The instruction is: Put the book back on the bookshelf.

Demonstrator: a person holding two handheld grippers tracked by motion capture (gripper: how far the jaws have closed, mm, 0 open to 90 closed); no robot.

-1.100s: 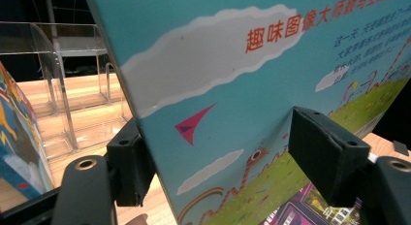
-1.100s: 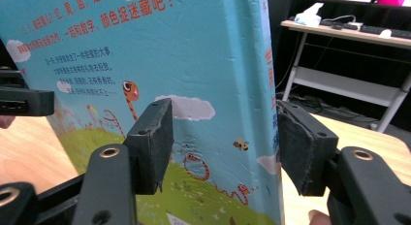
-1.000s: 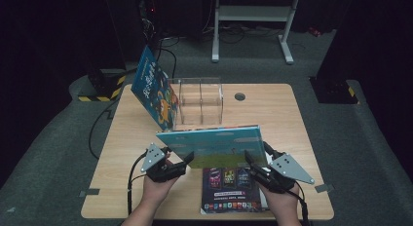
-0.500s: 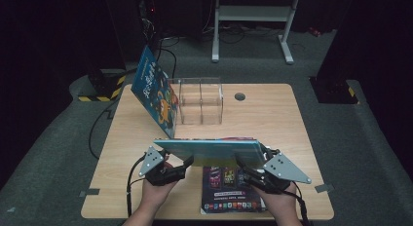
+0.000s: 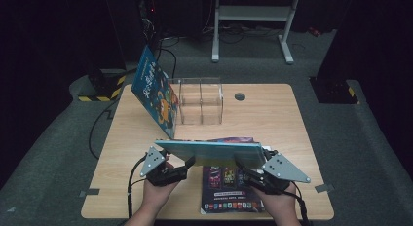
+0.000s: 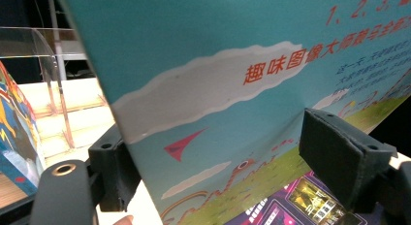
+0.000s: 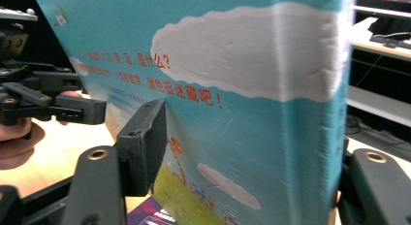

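A teal picture book point(image 5: 209, 150) hangs nearly flat above the table's front, and I hold it at both ends. My left gripper point(image 5: 189, 161) has the book's left end between its jaws; they have just been opening a little, and the pads still touch the cover point(image 6: 218, 65). My right gripper point(image 5: 239, 163) grips the right end by the spine point(image 7: 252, 55); its jaws have just closed slightly on it. In the right gripper view the left gripper point(image 7: 43, 104) and its hand sit at far left.
A dark-covered book point(image 5: 229, 194) lies flat under the held one at the table's front edge. A blue book point(image 5: 156, 89) leans against a clear acrylic rack point(image 5: 200, 102) at the back. The wooden table point(image 5: 272, 119) has a round cable hole point(image 5: 239, 96).
The teal book has tipped from a tilt that showed its cover to nearly edge-on, and has come slightly lower and nearer the person. Both hands shifted only a little.
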